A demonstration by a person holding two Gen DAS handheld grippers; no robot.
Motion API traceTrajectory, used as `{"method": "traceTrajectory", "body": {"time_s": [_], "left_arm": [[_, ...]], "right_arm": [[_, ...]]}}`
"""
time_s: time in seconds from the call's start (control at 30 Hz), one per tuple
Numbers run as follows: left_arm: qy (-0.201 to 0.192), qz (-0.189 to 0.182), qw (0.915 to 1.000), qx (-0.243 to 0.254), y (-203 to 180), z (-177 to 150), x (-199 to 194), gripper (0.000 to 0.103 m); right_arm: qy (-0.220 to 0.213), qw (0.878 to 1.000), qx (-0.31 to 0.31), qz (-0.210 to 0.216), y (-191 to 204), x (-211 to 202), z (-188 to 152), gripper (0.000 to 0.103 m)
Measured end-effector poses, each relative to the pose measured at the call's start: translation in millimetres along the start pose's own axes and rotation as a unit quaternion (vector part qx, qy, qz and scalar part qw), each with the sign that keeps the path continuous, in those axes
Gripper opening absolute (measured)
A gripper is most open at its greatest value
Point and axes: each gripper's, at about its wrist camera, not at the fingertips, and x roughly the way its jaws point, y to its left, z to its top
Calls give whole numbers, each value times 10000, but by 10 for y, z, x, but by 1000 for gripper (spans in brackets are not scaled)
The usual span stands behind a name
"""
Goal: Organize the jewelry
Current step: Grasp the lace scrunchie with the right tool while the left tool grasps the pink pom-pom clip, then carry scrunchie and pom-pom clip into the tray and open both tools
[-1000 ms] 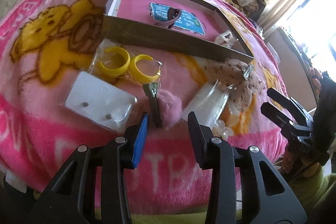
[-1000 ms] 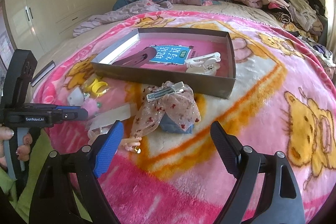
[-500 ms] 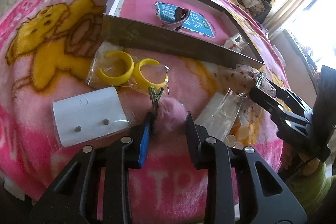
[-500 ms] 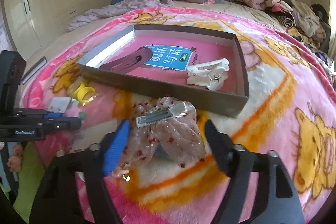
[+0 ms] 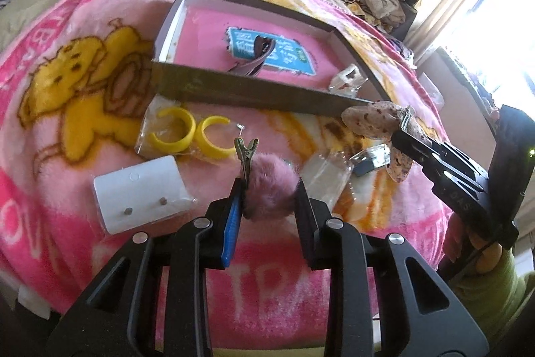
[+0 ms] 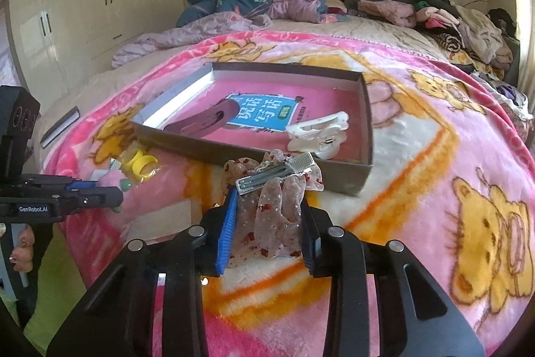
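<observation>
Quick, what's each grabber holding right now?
Left gripper: shut on the pink pom-pom clip.
Right gripper: shut on the sheer bow clip.

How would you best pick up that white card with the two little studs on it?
Judging by its pose, grip the white earring card by its curled right edge, coming in low from the right. It lies flat on the blanket, but that edge lifts slightly, giving a finger room to slip under, clear of the studs.

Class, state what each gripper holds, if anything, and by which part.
Left gripper: the pink pom-pom hair clip, by its fluffy ball. Right gripper: the sheer bow hair clip, by its fabric.
</observation>
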Motion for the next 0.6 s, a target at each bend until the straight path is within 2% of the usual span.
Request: {"method": "traceTrajectory", "body": {"time_s": [0.6], "left_arm": [[-201, -88, 9990, 379, -250, 359, 7, 22]], "right_arm": [[-309, 9990, 264, -199, -186, -284, 79, 32]]}}
